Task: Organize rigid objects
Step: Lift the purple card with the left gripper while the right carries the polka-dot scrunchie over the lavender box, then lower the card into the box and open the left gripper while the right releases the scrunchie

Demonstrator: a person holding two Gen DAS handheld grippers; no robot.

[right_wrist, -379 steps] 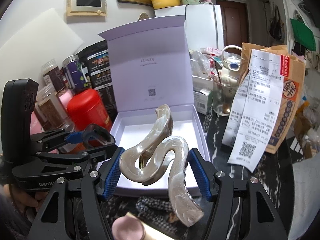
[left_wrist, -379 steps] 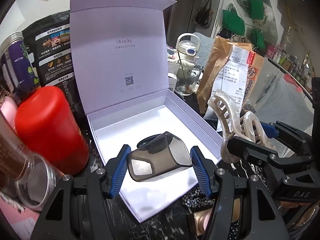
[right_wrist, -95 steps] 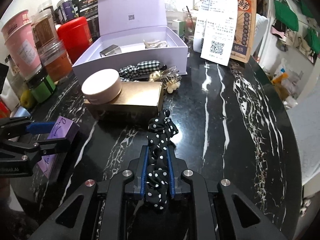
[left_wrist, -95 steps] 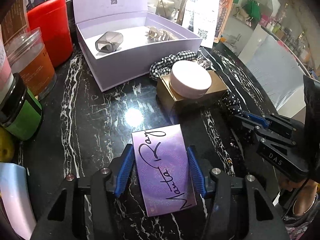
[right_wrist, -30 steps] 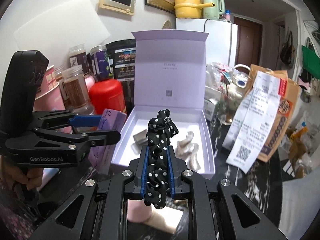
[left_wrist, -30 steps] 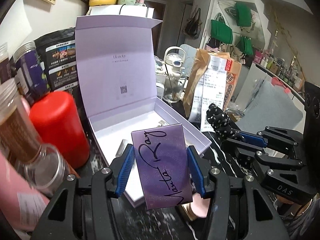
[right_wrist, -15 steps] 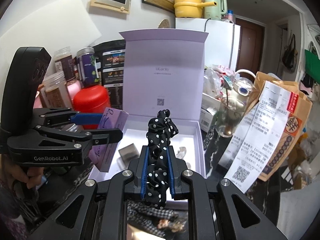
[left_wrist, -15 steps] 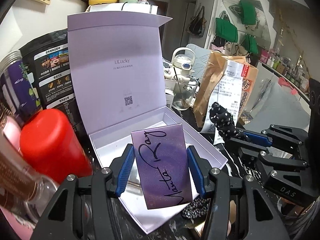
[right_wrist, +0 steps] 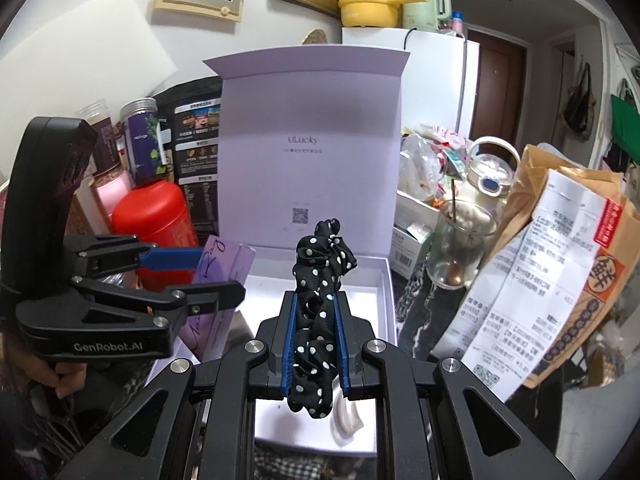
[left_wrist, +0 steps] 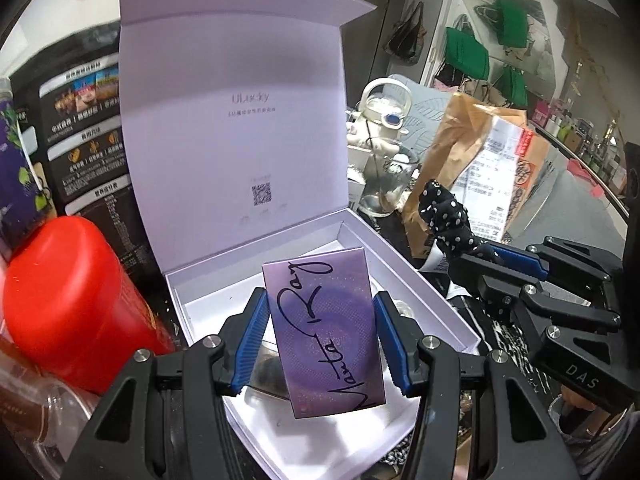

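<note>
Our left tool (left_wrist: 320, 344) grips the purple card box (left_wrist: 326, 336), and our right tool (right_wrist: 314, 344) is clamped on the polka-dot scrunchie (right_wrist: 318, 280). Both now hang over the open lavender gift box (left_wrist: 420, 280), no longer down at the desk, so release comes next.

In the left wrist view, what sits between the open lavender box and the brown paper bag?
A clear glass cup with a stirrer stands between the lavender box and the brown paper bag; a white kettle sits behind it. The right wrist view agrees.
</note>
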